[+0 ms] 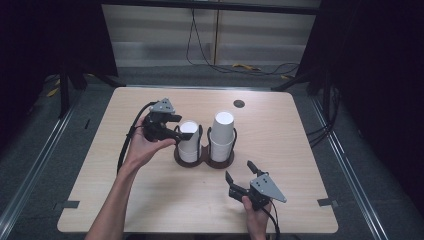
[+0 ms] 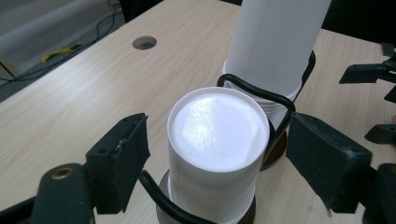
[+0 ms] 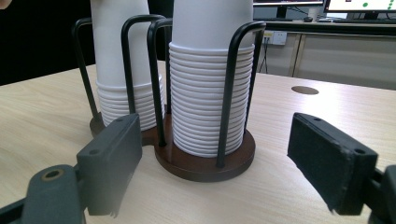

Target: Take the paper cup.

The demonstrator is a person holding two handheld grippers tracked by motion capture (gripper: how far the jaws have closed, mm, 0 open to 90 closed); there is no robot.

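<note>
Left gripper [image 2: 217, 156] straddles shorter cup stack [image 2: 215, 154], pads apart from cup walls. Taller stack [image 2: 275, 42] just behind in black wire holder [image 2: 261, 93]. Table hole [image 2: 144, 43] beyond.

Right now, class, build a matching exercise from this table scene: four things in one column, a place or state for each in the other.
1. shorter stack of white paper cups
2. taller stack of white paper cups
3. right gripper
4. round hole in the wooden table

a. open, on nothing
b. far side of the tabletop
c. between the left gripper's jaws
d. right ring of the black wire holder

1-c, 2-d, 3-a, 4-b
</note>
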